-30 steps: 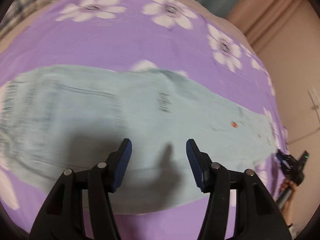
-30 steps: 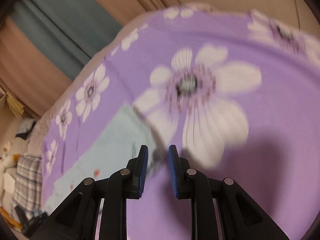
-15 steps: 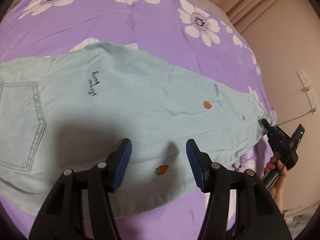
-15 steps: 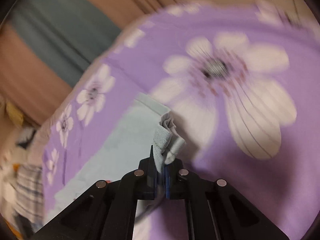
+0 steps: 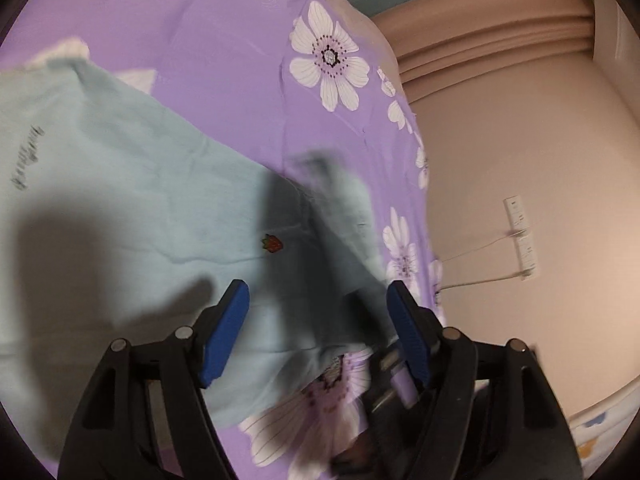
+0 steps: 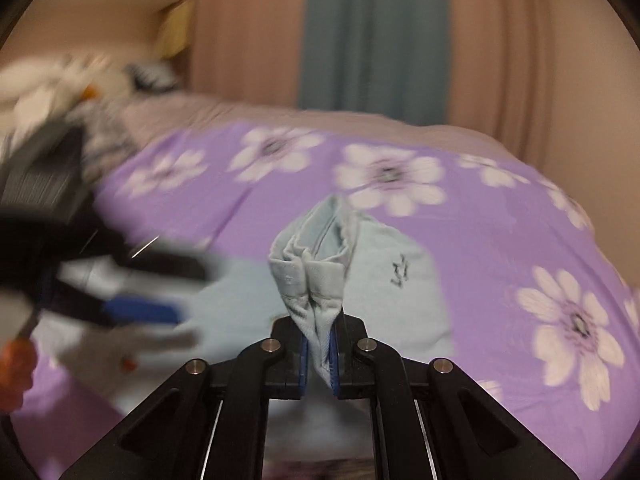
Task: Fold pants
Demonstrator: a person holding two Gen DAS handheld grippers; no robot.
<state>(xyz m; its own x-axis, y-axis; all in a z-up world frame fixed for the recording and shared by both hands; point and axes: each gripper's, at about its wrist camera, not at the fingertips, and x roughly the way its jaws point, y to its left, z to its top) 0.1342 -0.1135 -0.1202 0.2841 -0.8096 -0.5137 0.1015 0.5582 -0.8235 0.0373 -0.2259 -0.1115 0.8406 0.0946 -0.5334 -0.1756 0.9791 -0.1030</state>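
Light blue pants [image 5: 120, 200] with small strawberry patches lie flat on a purple flowered bedspread [image 5: 240, 80]. My left gripper [image 5: 318, 300] hovers over the leg near its hem end; its jaws are opening, with cloth below them but not pinched. The leg's end [image 5: 336, 200] is lifted and blurred. In the right wrist view my right gripper [image 6: 318, 344] is shut on the bunched hem [image 6: 312, 272], holding it above the rest of the pants [image 6: 392, 292]. One blue pad [image 6: 140, 312] of the left gripper shows blurred at the left.
The bed's right edge [image 5: 420, 160] drops to a beige wall with a socket strip [image 5: 520, 236] and cable. Pink and teal curtains [image 6: 372, 40] hang behind the bed. Soft toys [image 6: 60, 80] sit at the bed's far left. A hand [image 6: 16, 364] shows at the left edge.
The right gripper shut on the leg's hem, lifted it and swung it back over the pants while rolling. The left gripper slid along the leg toward the hem end and its jaws widened.
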